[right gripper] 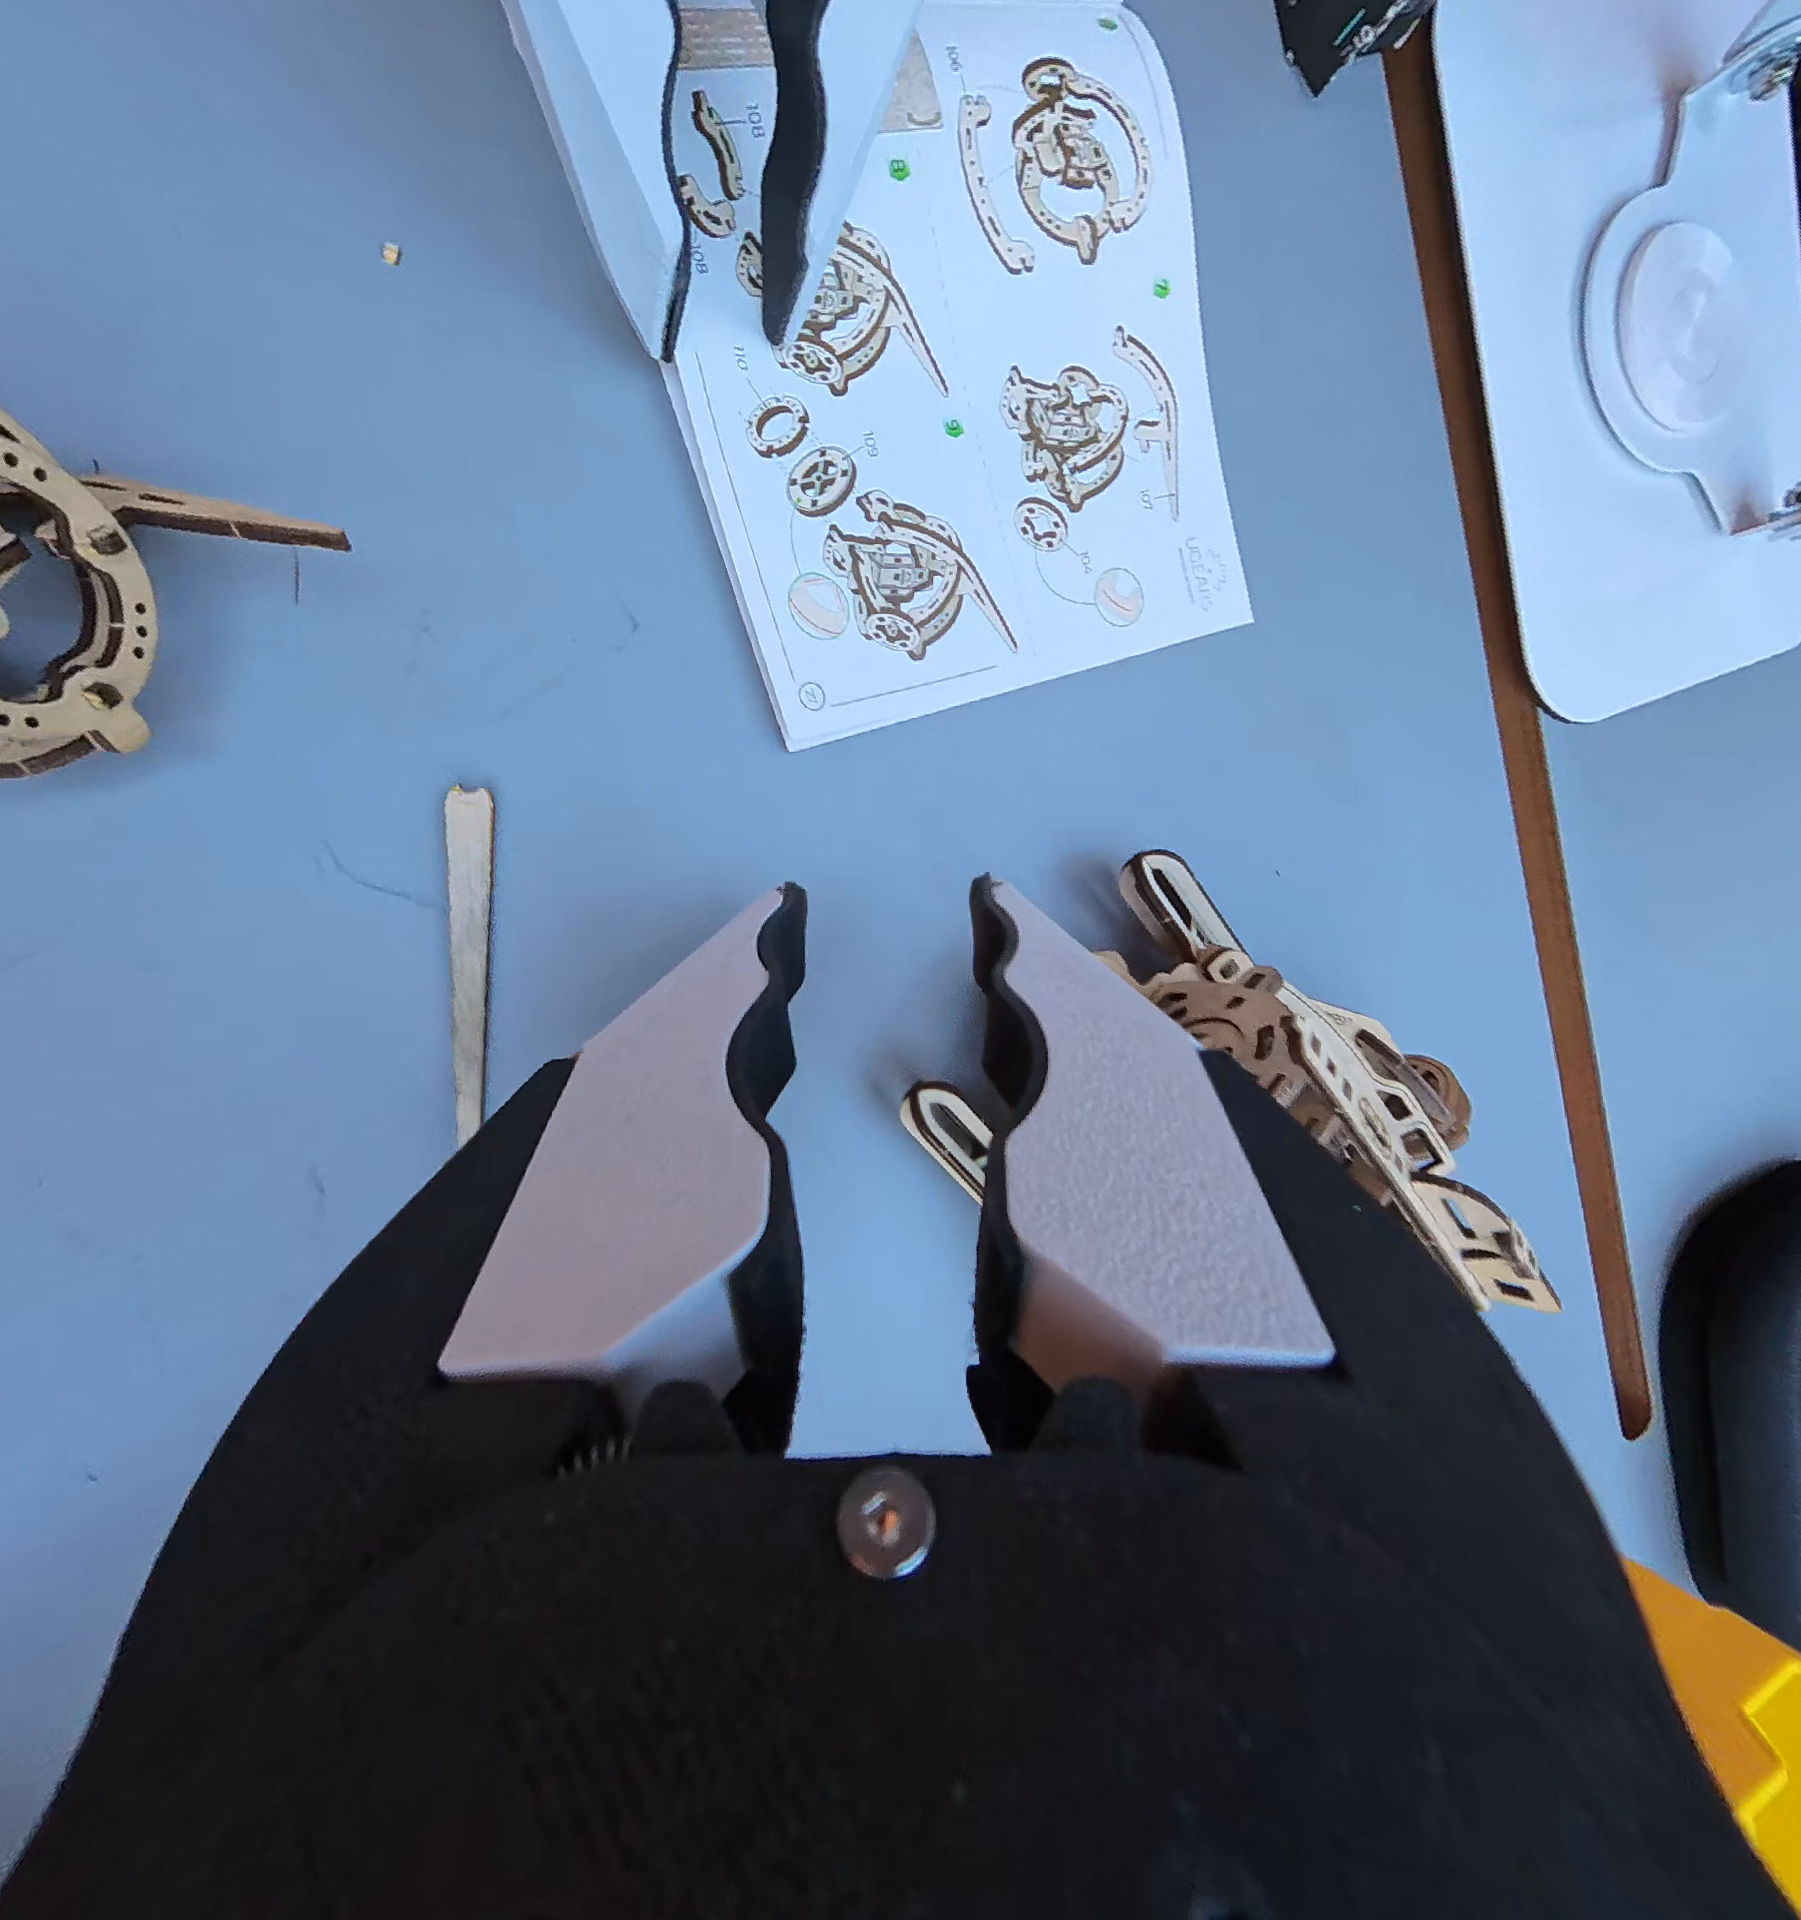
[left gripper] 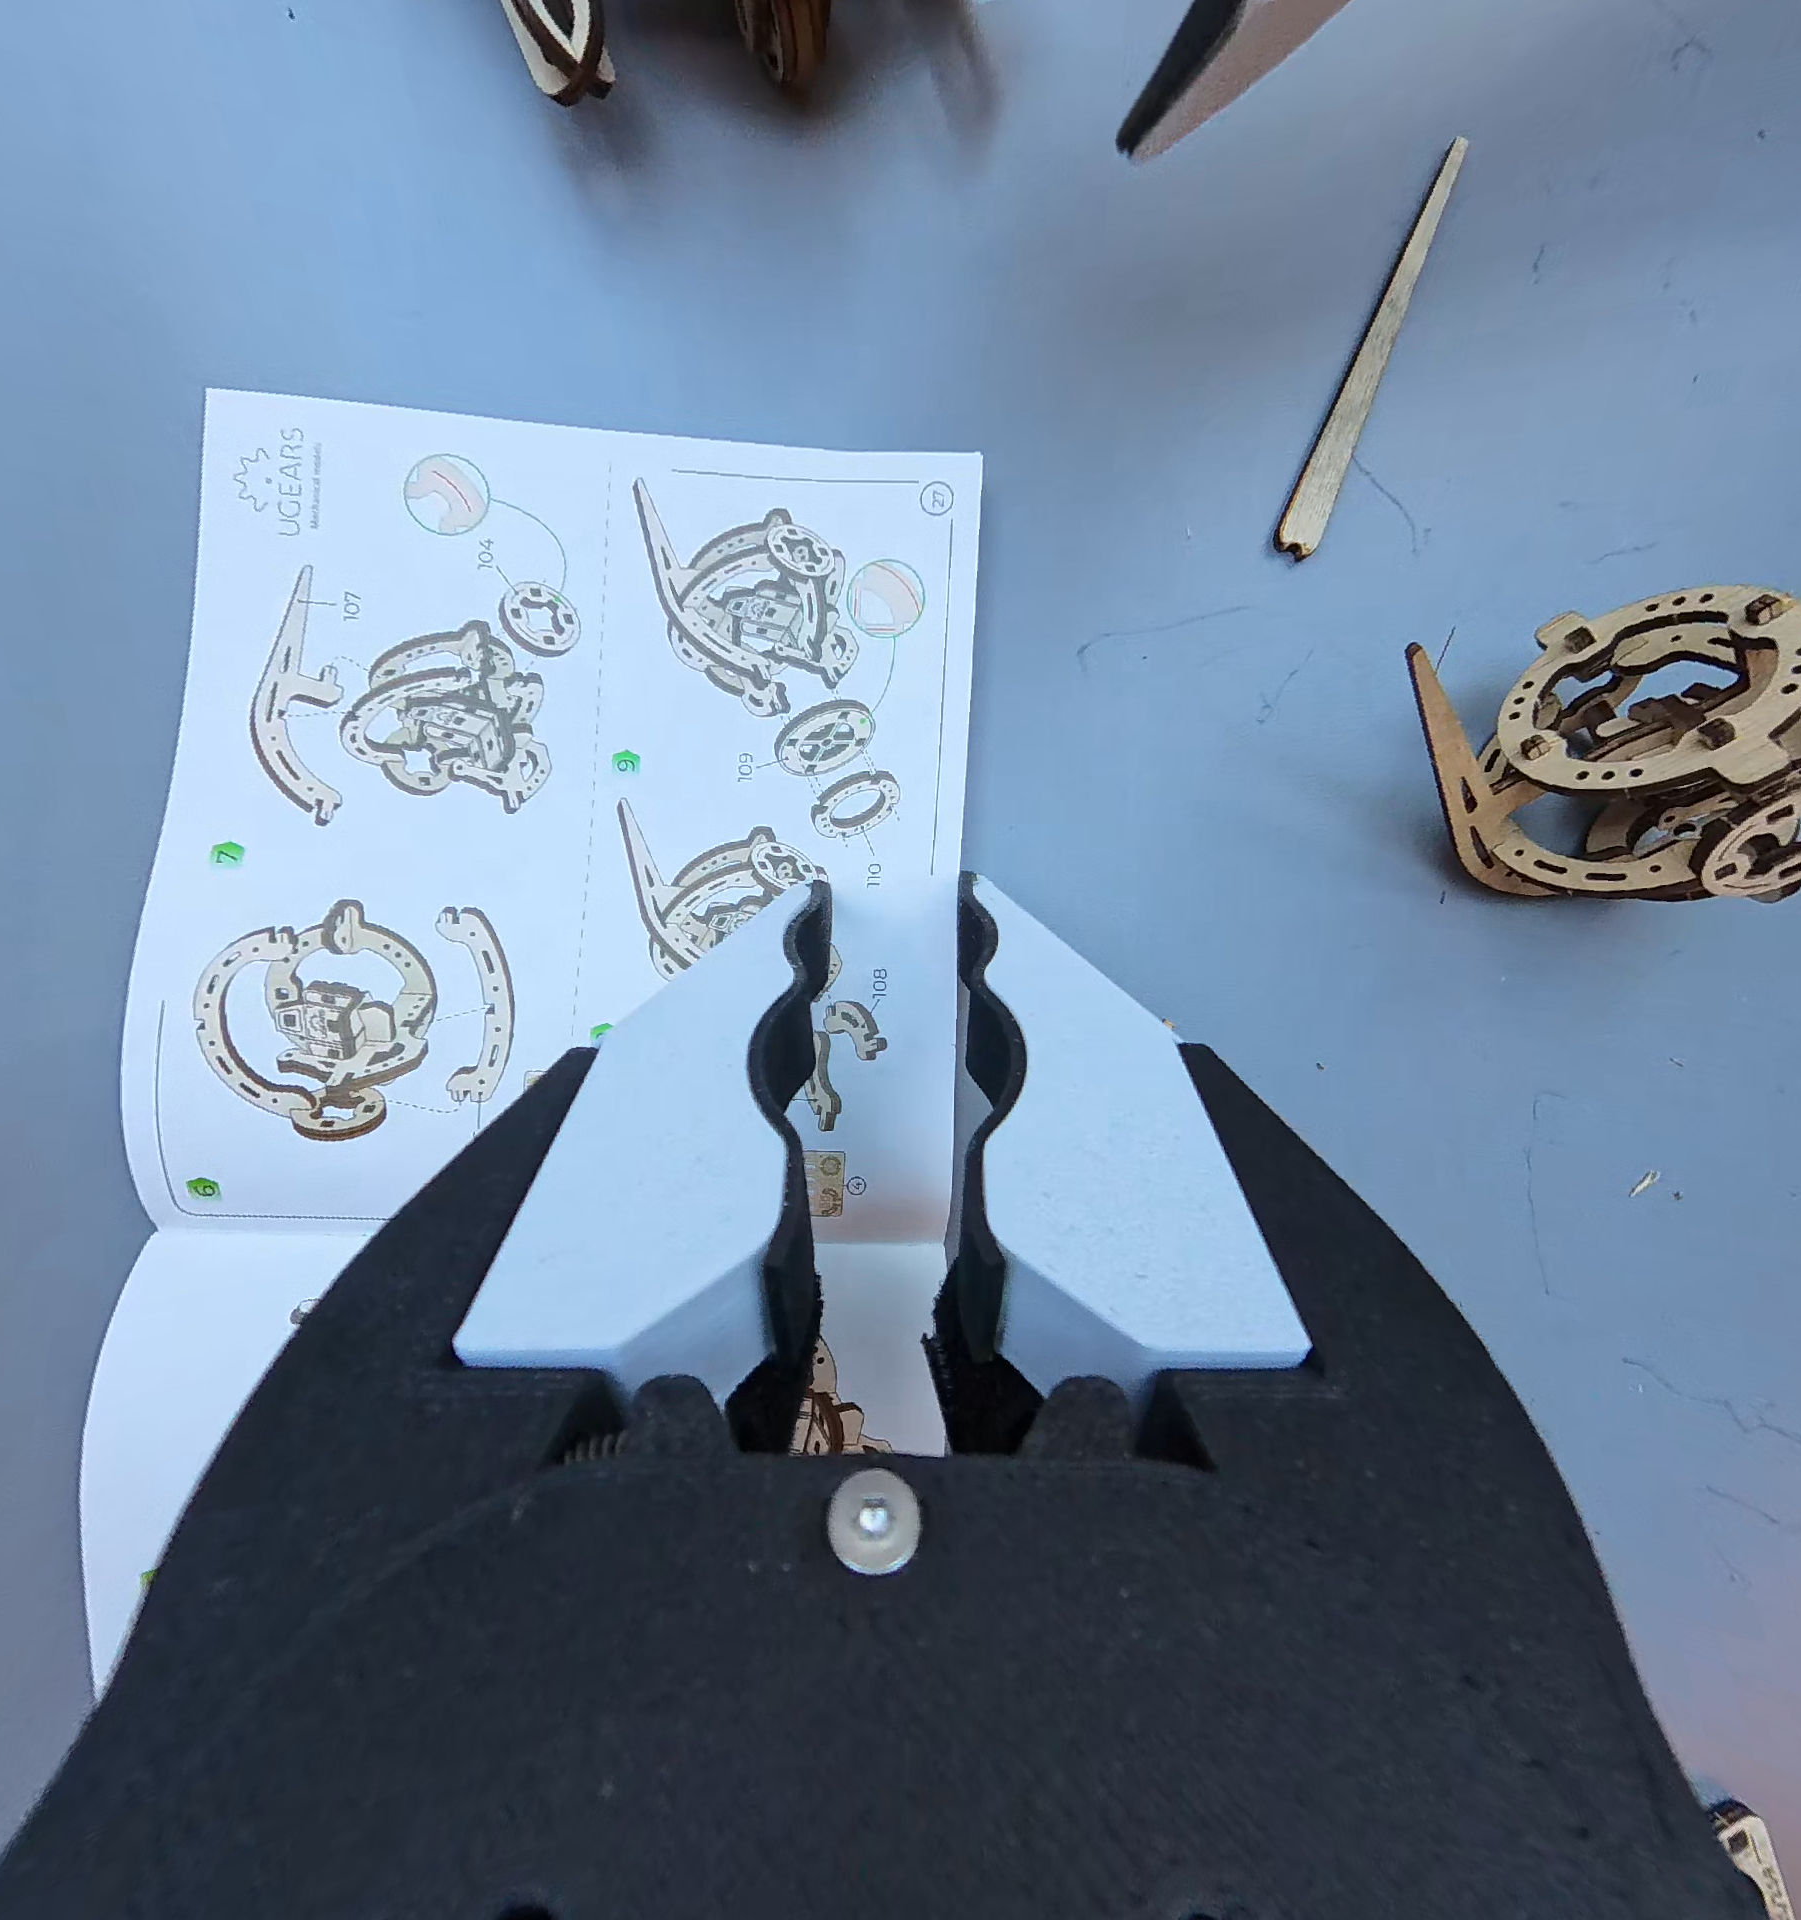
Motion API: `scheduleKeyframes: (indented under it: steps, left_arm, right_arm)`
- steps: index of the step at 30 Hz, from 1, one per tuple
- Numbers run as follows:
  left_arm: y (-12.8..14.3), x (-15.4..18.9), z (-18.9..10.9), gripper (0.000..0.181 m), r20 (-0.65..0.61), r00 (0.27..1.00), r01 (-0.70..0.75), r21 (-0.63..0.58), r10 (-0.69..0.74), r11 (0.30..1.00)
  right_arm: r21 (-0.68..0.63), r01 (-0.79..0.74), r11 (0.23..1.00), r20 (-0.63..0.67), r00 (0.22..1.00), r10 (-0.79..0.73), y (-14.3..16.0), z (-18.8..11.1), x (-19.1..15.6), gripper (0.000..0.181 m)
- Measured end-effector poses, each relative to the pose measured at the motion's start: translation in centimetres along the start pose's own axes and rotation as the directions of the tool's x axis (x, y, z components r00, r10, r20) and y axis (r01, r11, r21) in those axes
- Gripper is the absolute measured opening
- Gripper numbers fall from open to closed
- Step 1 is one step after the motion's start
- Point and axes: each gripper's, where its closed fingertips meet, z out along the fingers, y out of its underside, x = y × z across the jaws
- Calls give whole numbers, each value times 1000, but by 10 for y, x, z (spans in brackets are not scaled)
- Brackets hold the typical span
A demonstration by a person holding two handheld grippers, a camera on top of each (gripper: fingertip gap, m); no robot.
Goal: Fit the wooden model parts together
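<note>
A half-built wooden ring model (left gripper: pixel 1644 748) lies on the grey table at the right of the left wrist view; it also shows in the right wrist view (right gripper: pixel 34 603) at the left edge. A thin wooden stick (left gripper: pixel 1374 353) lies beside it, also seen in the right wrist view (right gripper: pixel 468 956). A second wooden assembly (right gripper: pixel 1322 1081) lies under and right of my right gripper (right gripper: pixel 885 894), which is open and empty. My left gripper (left gripper: pixel 894 888) is open and empty above the instruction booklet (left gripper: pixel 439 790). Its fingers (right gripper: pixel 792 177) show at the top of the right wrist view.
The open booklet (right gripper: pixel 1062 436) lies flat in the table's middle. A white board with a round mount (right gripper: pixel 1654 343) lies past the table's brown edge (right gripper: pixel 1519 727). A black object (right gripper: pixel 1769 1392) and a yellow object (right gripper: pixel 1769 1745) sit at the lower right. Wooden parts (left gripper: pixel 667 42) lie at the far edge. About 12 cm separates my left fingertips from my right. The thin wooden stick (left gripper: pixel 1374 353) lies some 7 cm from my right tips, 15 cm from my left tips. My right wrist view (right gripper: pixel 470 1003) looks at it from another angle.
</note>
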Motion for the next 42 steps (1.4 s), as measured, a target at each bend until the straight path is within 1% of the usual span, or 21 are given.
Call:
scheduleKeyframes:
  steps: [10, 13, 17, 23, 25, 27, 31, 34, 42]
  left_arm:
    - [-1, 0, 0, 19, -19, 999, 36, 22, -35, 999]
    - [-1, 0, 0, 19, -20, 999, 35, 33, -35, 999]
    - [-1, 1, 0, 19, -25, 999, 37, 41, -36, 998]
    - [-1, 1, 0, 18, -34, 999, 38, 59, -36, 998]
    - [-1, 1, 0, 18, -36, 999, 35, 62, -33, 997]
    - [-1, 1, 0, 18, -38, 999, 34, 64, -31, 997]
    - [-1, 1, -1, 18, -41, 999, 36, 70, -33, 997]
    - [-1, 1, 0, 18, -37, 999, 31, 73, -28, 997]
    - [0, 2, 0, 18, -31, 999, 26, 70, -24, 997]
  right_arm:
    - [43, 33, 999, 33, 999, -35, -14, 20, -14, 24]
    - [50, 38, 998, 19, 999, -39, -16, 27, -14, 23]
    - [108, 43, 993, -12, 999, -41, -25, 31, -12, 18]
    - [181, 151, 972, -75, 987, -139, -32, 33, -13, 15]
    - [198, 171, 965, -62, 985, -161, -34, 34, -18, 15]
    - [188, 181, 965, -90, 982, -167, -34, 35, -15, 15]
    - [182, 175, 968, -80, 983, -163, -32, 42, -17, 14]
    - [180, 184, 966, -99, 981, -168, -31, 44, -15, 13]
    - [196, 226, 954, -146, 969, -200, -34, 42, -12, 1]
